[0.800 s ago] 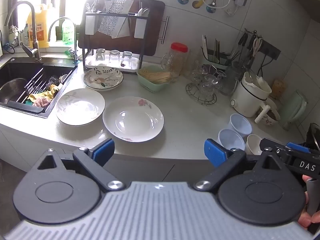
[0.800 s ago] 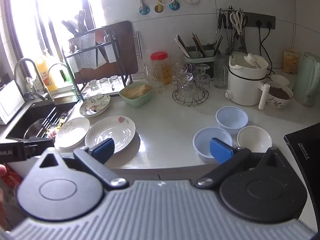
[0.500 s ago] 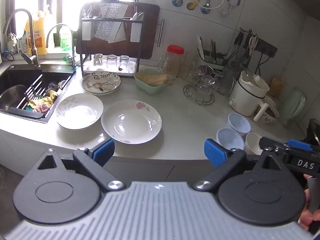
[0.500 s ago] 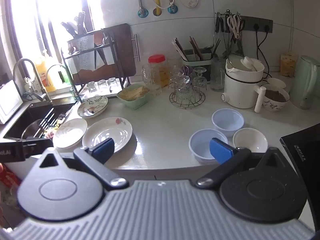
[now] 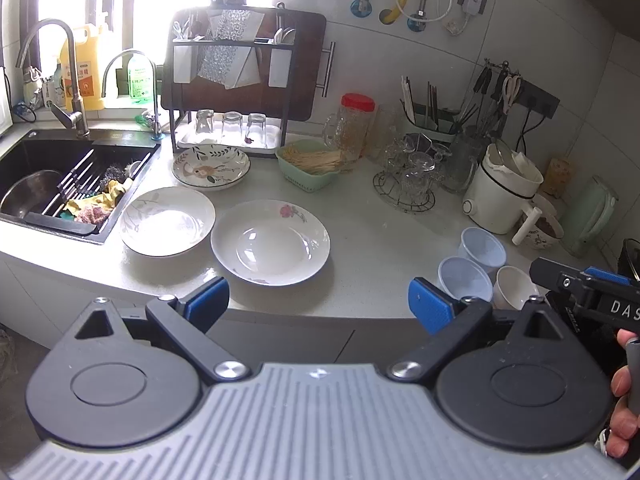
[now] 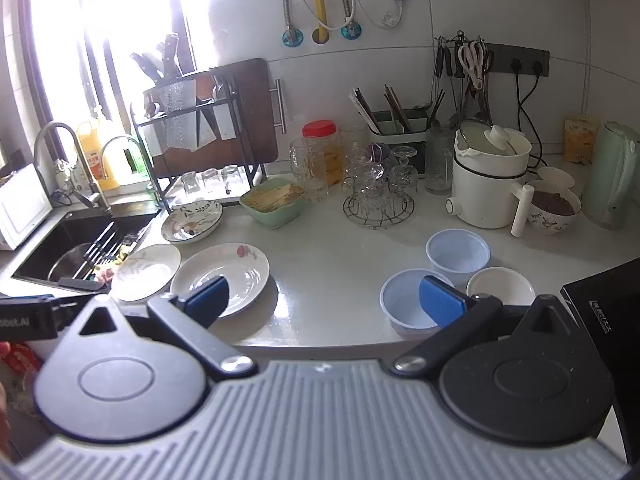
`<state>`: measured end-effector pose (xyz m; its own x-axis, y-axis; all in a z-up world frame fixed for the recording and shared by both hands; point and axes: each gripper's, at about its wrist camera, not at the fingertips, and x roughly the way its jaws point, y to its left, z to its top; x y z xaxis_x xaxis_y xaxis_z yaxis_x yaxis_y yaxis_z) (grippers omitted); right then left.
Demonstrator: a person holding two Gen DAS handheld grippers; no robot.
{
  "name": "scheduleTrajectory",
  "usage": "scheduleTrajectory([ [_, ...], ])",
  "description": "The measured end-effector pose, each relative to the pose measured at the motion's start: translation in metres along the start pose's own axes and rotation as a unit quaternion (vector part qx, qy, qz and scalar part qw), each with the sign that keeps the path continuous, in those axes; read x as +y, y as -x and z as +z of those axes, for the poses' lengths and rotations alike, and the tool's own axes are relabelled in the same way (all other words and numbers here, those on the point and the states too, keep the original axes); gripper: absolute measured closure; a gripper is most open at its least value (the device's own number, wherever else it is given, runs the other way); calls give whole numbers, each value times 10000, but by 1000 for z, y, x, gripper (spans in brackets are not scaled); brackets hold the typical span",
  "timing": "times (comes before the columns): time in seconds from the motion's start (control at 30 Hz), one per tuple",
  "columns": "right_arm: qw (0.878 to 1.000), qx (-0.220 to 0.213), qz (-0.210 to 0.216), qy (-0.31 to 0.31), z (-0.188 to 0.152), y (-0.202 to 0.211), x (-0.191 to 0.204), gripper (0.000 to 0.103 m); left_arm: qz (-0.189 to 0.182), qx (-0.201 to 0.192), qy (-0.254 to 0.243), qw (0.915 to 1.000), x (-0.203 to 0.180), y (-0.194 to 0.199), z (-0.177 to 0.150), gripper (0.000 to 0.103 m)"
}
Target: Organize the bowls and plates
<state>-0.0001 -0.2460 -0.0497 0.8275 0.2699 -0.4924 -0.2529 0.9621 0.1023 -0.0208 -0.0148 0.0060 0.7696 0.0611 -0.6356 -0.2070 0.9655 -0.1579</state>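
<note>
Left wrist view: left tongs (image 5: 318, 298) released, empty, short of counter (image 5: 372, 236) edge. Rose plate (image 5: 270, 237) just ahead between tips; leaf plate (image 5: 167, 220) ahead-left; patterned plate (image 5: 211, 167) beyond.

Right wrist view: right tongs (image 6: 326, 300) released, empty. Blue bowl (image 6: 404, 300) behind right tip; second blue bowl (image 6: 458, 254) and white bowl (image 6: 500, 286) ahead-right. Rose plate behind left tip.

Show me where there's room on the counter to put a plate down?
The biggest bare patch lies between the rose plate and the blue bowls, in front of the glass rack. A thin bare strip runs along the counter's front edge. The back is crowded: green basket, jar, white cooker. Beside the sink, plates fill the space.
</note>
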Motion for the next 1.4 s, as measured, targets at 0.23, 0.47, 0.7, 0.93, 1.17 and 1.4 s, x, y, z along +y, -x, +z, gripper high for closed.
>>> scheduleTrajectory([
  [0.23,10000,58,47,18,-3,-2,-4,0,178,-44,-35,9998,6,0,1,5],
  [0.47,9998,144,91,-80,-4,-10,-4,0,285,-45,96,9995,15,-2,3,5],
  [0.7,9998,179,95,-22,-5,-14,-2,0,196,29,135,9997,16,-6,3,5],
  [0.93,9997,187,109,-83,-8,-15,-6,0,221,54,275,9994,21,-8,3,5],
  [1.17,9994,277,147,-123,-10,-16,-9,0,204,61,314,9993,19,-11,0,5],
  [1.4,9990,370,191,-160,-18,-18,-18,0,308,65,235,9992,7,-8,-4,5],
])
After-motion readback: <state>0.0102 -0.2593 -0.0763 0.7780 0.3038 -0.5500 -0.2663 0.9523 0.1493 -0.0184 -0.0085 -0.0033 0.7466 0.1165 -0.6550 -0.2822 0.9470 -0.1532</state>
